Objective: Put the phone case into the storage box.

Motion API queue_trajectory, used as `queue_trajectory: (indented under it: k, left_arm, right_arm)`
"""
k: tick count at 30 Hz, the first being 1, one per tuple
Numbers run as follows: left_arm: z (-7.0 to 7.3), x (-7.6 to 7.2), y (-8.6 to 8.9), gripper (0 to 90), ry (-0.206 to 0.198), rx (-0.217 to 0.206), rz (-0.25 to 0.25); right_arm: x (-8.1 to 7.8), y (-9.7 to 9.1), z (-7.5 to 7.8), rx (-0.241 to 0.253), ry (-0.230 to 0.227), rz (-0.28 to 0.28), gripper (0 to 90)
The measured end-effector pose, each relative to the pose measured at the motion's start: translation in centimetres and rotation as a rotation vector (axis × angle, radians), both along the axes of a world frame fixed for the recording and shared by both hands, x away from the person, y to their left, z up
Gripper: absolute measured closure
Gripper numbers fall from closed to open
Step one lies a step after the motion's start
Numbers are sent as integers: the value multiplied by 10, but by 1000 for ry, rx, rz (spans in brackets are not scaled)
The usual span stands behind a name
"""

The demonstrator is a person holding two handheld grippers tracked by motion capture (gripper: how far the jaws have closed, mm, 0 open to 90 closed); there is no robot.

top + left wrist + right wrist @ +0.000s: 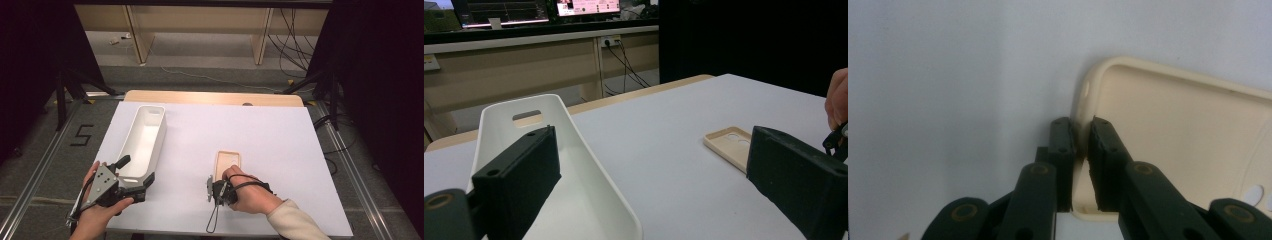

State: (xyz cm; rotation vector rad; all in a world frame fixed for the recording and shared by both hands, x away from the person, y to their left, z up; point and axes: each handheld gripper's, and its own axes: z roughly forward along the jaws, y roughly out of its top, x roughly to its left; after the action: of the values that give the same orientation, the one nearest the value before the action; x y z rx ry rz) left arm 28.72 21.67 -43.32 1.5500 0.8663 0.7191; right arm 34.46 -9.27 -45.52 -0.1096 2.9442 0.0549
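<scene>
Phone case (1173, 130) rim pinched by right tongs (1080, 145); left tongs (134, 175) released, straddling bare white bin (145, 131).

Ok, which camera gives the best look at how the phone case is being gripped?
The right gripper view: the right gripper has its jaws pinching the side wall of the phone case, up close. The high view shows the case flat on the table, grip hidden by the hand. The left gripper view shows its far end.
</scene>
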Motion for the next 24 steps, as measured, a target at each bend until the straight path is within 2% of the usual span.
queue_trajectory:
  k: [7,9,11,12,13,14,15,18,19,20,21,22,23,24]
  left_arm:
    - [0,0,0,64,0,0,0]
    - [0,0,0,65,0,-1,0]
    - [0,0,0,65,0,-1,0]
    - [0,0,0,65,0,-1,0]
    - [0,0,0,65,0,-2,0]
    - [0,0,0,65,0,-1,0]
    - [0,0,0,65,1,-1,0]
    - [0,0,0,65,0,-2,-1]
    - [0,0,0,65,0,-1,0]
    - [0,0,0,65,0,-1,0]
    - [0,0,0,65,0,-1,0]
    - [0,0,0,65,0,-2,0]
    - [0,0,0,65,0,-1,-1]
    - [0,0,0,65,0,-1,-1]
  right_arm:
    - [0,0,0,1,2,-5,825]
    - [2,-1,0,5,-3,22,826]
    - [2,-1,0,7,-4,20,828]
    - [0,-1,0,5,8,-9,829]
    - [2,-2,-1,29,9,17,831]
    - [4,-2,-1,26,-14,56,833]
    - [1,-3,0,7,-6,21,834]
    - [-1,-3,0,13,10,-9,839]
    - [-1,-4,-1,28,8,-5,841]
    - [-1,-4,1,11,-8,5,845]
    - [1,-4,0,23,-14,30,870]
    - [0,-5,0,25,8,12,875]
    - [0,-7,0,20,-5,16,878]
    - [0,-7,0,40,-10,20,881]
